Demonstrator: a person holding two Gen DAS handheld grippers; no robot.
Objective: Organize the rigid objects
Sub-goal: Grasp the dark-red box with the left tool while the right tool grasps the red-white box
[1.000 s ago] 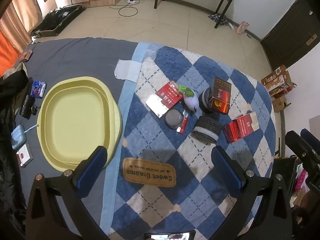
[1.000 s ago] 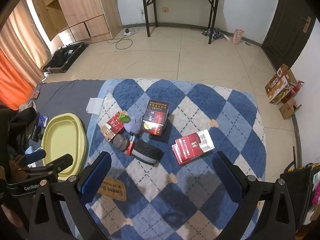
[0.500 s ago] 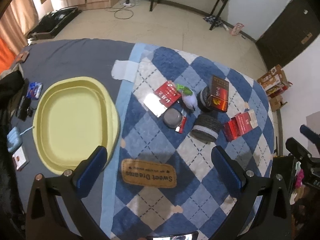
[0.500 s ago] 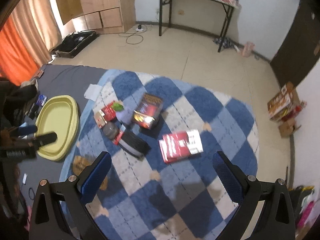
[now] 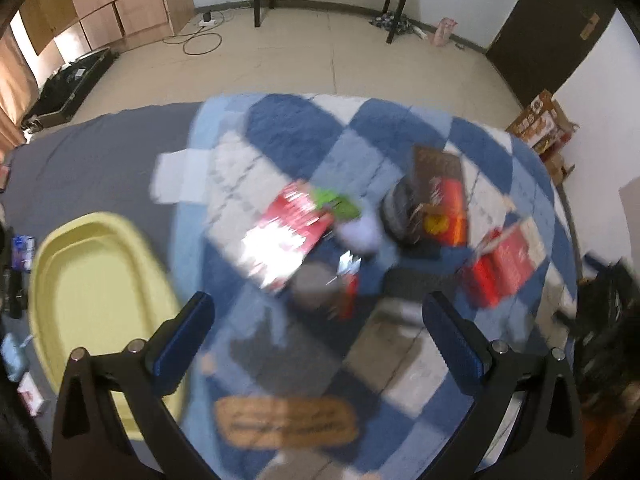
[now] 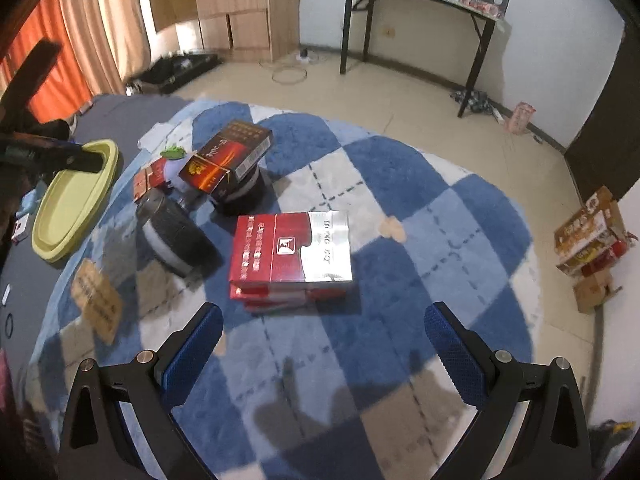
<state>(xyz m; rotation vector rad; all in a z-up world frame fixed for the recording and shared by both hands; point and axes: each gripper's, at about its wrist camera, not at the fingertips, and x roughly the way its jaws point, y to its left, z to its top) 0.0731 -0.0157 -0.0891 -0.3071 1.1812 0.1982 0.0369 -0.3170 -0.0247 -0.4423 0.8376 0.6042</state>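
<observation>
A red and silver carton stack (image 6: 290,256) lies on the blue checked quilt (image 6: 420,216), just ahead of my open, empty right gripper (image 6: 322,340). Behind it are a black roll (image 6: 176,236), a dark red box (image 6: 226,156) resting on a black round thing (image 6: 240,192), and a small red box (image 6: 150,178). A yellow basin (image 6: 76,200) sits at the left. The left wrist view is blurred: my open, empty left gripper (image 5: 318,328) hangs over the quilt near the basin (image 5: 96,292), a red flat box (image 5: 288,232), the dark red box (image 5: 440,196) and the carton stack (image 5: 506,264).
A brown quilt label (image 6: 98,300) lies at the front left. Small items lie on the grey sheet beside the basin (image 5: 24,248). Cardboard boxes (image 6: 592,240) stand on the floor at the right. A black-legged table (image 6: 420,20) and wooden cabinets (image 6: 232,4) are behind.
My right gripper has dropped low and close to the red and silver cartons. My left gripper has moved forward toward the clutter; its view is smeared by motion. Both stay open.
</observation>
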